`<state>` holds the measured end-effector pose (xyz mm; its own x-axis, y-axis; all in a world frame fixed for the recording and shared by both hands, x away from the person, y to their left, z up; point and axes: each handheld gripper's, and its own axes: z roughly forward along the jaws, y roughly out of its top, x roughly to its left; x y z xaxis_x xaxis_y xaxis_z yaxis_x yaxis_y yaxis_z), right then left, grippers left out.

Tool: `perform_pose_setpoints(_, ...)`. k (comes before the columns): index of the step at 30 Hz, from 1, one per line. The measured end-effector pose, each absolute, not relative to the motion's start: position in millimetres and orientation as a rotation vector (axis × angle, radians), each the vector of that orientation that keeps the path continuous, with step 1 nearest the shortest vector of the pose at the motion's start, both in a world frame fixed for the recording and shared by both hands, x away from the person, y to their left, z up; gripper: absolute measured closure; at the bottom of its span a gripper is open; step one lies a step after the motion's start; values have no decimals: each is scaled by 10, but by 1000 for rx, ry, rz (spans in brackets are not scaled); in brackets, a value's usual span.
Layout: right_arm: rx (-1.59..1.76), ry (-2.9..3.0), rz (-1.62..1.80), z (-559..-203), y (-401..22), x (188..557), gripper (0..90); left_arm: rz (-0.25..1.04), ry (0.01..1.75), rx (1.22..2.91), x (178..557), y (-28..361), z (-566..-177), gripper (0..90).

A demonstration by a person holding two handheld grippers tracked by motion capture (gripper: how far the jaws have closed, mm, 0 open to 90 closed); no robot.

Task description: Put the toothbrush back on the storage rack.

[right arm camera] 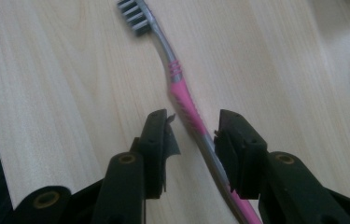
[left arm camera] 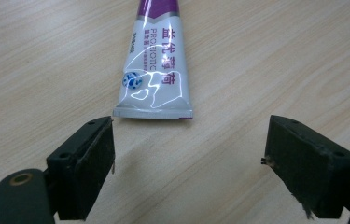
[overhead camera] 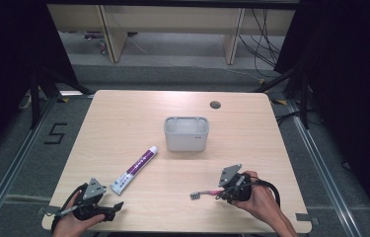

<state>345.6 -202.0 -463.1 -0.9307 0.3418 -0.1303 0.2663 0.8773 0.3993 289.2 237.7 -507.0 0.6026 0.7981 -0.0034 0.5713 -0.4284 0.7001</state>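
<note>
Right hand-held gripper [right arm camera: 193, 140] straddles the pink toothbrush [right arm camera: 182, 95] lying flat on the worktop [overhead camera: 123, 113], pads not yet touching; left hand-held gripper [left arm camera: 189, 158] gapes empty short of the toothpaste tube [left arm camera: 156, 65]; the thin, skewed handle may roll out on closing.

A light wooden surface [overhead camera: 123, 118] with rounded corners and a round cable hole [overhead camera: 215, 104] stands on grey carpet floor [overhead camera: 15, 158]. Black curtains [overhead camera: 5, 59] hang at both sides. Behind stand pale wooden desk panels [overhead camera: 172, 19], with dark cables [overhead camera: 264, 39] trailing down.
</note>
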Motion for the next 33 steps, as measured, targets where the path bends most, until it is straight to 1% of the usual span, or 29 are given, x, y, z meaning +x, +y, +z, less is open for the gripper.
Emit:
perform_pose_setpoints(10,434,2904,510,-4689,-1924,3557,677,439,1074,2162,2892,2388,-5055,157)
perform_pose_setpoints(18,400,2945,458,-4720,-1874,3575,736,439,1076,2161,2892,2387,-5056,158)
perform_pose_setpoints(33,344,2956,307,-4755,-1770,3614,785,437,1074,2164,2893,2391,-5053,158)
